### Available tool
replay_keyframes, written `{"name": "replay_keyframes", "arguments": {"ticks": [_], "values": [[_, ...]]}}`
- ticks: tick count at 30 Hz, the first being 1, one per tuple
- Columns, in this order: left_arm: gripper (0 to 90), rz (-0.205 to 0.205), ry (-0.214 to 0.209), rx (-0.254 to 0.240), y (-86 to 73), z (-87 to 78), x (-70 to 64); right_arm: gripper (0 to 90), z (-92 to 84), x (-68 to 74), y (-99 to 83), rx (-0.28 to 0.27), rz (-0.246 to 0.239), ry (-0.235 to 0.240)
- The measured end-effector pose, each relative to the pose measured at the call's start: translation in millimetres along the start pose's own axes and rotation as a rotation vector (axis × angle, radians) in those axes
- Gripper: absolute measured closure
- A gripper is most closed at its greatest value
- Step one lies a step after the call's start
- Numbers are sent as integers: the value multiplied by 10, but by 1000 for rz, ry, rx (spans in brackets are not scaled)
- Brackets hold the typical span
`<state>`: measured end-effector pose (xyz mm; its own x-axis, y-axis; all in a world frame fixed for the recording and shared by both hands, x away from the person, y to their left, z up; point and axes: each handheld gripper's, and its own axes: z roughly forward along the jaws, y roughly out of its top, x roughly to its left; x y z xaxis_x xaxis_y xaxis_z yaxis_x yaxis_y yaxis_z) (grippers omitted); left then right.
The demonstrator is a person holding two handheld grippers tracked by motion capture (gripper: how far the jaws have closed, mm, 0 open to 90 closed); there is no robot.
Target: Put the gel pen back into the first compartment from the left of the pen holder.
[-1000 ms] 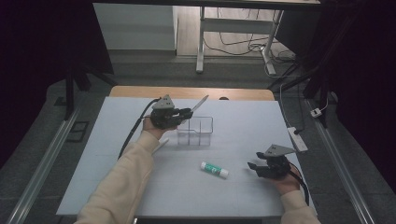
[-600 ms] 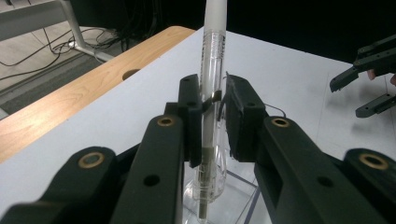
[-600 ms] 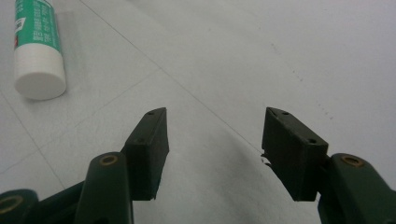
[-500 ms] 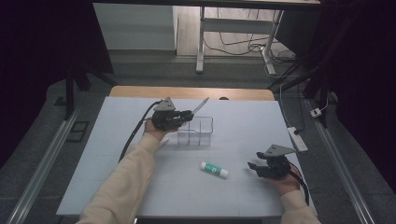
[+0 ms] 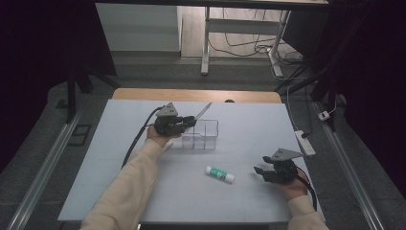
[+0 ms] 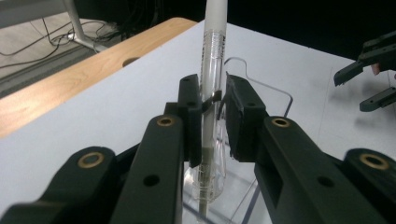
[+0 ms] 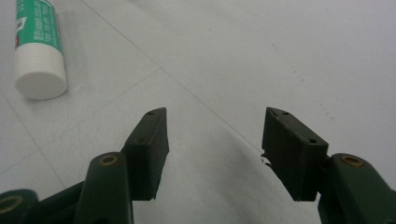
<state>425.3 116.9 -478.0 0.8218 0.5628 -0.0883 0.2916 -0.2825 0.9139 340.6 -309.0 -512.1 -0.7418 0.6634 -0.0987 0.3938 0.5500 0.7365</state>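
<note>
Left gripper (image 5: 191, 122): upper centre-left of the high view, jaws clamped on a pen (image 6: 212, 70). Pen: clear barrel, white cap, tilted, its lower end inside a clear box (image 5: 210, 139). Box: divided, just right of the left gripper at frame centre. Right gripper (image 5: 261, 171): lower right, jaws wide apart and holding nothing, resting near the table (image 5: 249, 124). Glue stick (image 5: 220, 174): green and white, lying flat at lower centre, near the right gripper but apart.
</note>
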Motion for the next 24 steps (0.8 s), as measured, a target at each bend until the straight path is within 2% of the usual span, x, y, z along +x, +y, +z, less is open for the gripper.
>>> {"name": "replay_keyframes", "arguments": {"ticks": [1, 3, 4, 8, 13, 19, 24], "values": [[745, -4, -2, -5, -15, -15, -6, 404, -4, -2, 1, 1, 0, 3], [598, -3, 47, -16, -23, -66, -34, 405, -11, -2, 2, 0, 3, 2], [522, -12, 57, -25, -19, -95, -39, 404, -12, -5, 1, -3, 4, 2], [416, -9, 85, -26, 18, -202, -56, 404, -18, -13, 0, -9, 6, 1], [415, 4, 75, -11, 29, -264, -89, 404, -15, -10, 2, -8, 4, -1], [421, -13, 60, 13, 11, -275, -93, 405, -19, -5, 4, -6, 1, -2], [430, -17, 65, 32, -17, -310, -82, 404, -19, -10, 1, -7, 3, 0]]}}
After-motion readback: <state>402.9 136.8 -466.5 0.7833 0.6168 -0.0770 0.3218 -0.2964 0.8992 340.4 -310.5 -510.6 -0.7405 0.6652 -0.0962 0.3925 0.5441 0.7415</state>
